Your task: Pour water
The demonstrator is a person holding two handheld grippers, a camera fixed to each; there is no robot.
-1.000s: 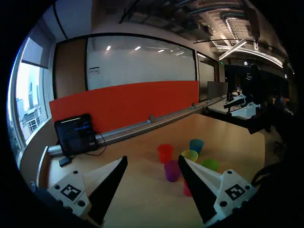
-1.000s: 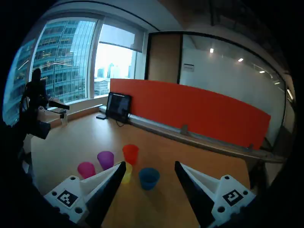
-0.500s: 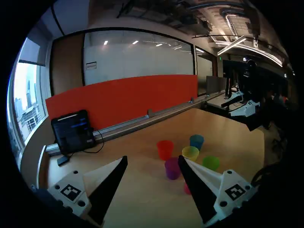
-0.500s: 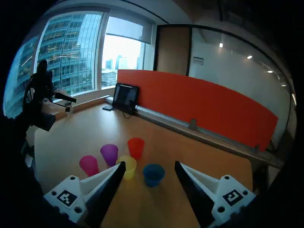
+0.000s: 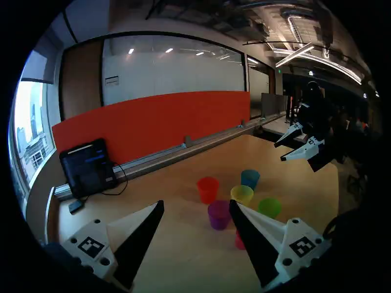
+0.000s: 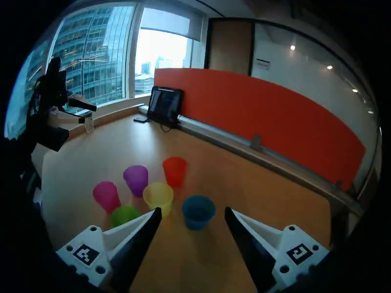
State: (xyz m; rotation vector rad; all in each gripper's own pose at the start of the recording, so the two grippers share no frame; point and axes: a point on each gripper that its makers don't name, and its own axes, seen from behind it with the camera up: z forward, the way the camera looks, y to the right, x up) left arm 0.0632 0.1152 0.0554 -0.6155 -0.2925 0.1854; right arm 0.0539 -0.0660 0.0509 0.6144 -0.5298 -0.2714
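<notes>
The left tool [image 5: 195, 202] and right tool [image 6: 192, 210] are hanging open, empty. On the table [image 6: 273, 195] a red cup [image 6: 174, 171], purple cup [image 6: 136, 179], yellow cup [image 6: 158, 198], blue cup [image 6: 198, 211], pink cup [image 6: 106, 195] and green cup [image 6: 124, 215] are standing close together, the green cup half hiding behind the right tool's finger. A tablet [image 6: 166, 105] is standing by the orange partition [image 6: 273, 112], near windows [image 6: 93, 58].

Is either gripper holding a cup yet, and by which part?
Nothing is held. The left gripper and the right gripper are both open, and the cups stand on the table, clear of their fingers.
</notes>
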